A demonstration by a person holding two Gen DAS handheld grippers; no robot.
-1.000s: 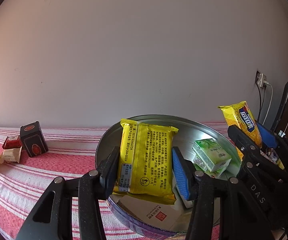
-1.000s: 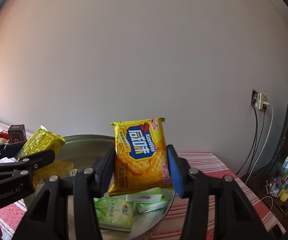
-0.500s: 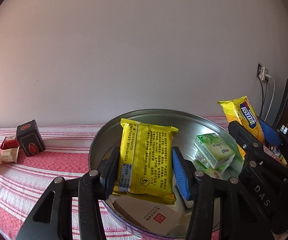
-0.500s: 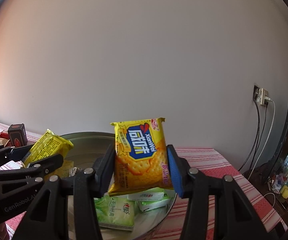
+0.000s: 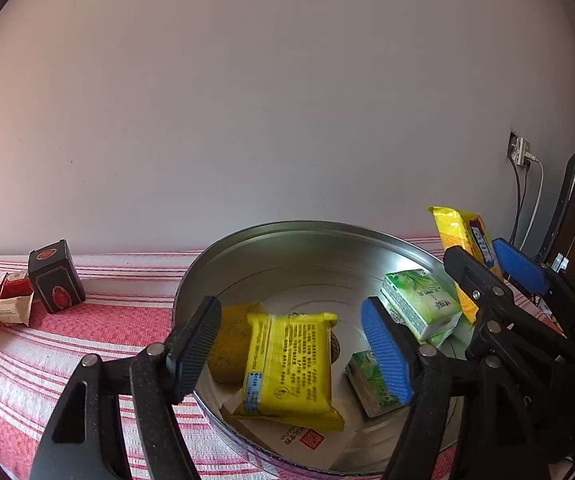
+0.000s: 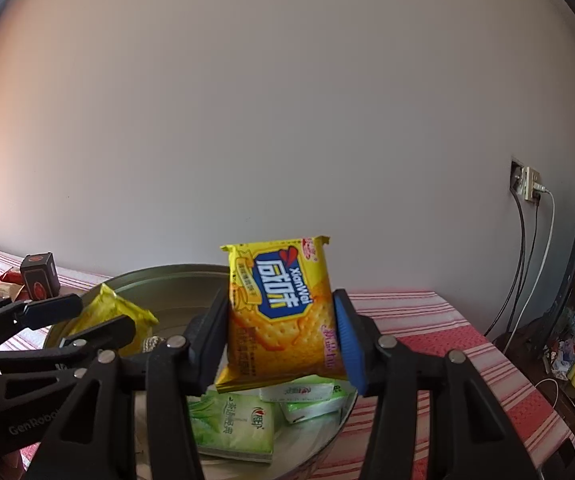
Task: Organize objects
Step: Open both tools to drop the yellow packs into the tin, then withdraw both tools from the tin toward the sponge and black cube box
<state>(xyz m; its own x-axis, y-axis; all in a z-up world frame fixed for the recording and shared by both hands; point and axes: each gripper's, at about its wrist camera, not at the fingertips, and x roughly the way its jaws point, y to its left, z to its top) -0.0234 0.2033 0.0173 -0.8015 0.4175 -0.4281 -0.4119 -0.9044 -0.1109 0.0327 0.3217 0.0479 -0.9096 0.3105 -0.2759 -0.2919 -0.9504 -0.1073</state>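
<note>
Red-striped cloth (image 5: 87, 332) covers the table below a plain wall. Your metal tin (image 5: 311, 240) already holds 3 green tissue packs (image 5: 419, 300) and a yellow snack pack (image 5: 287, 364), which lies free between the opening jaws of your left gripper (image 5: 291, 344), untouched by either pad. Your right gripper (image 6: 283, 336) clamps the cracker packet (image 6: 279, 308) upright above the tin. Remaining, by appearance: the dark box (image 5: 57, 276) and small items beside it.
</note>
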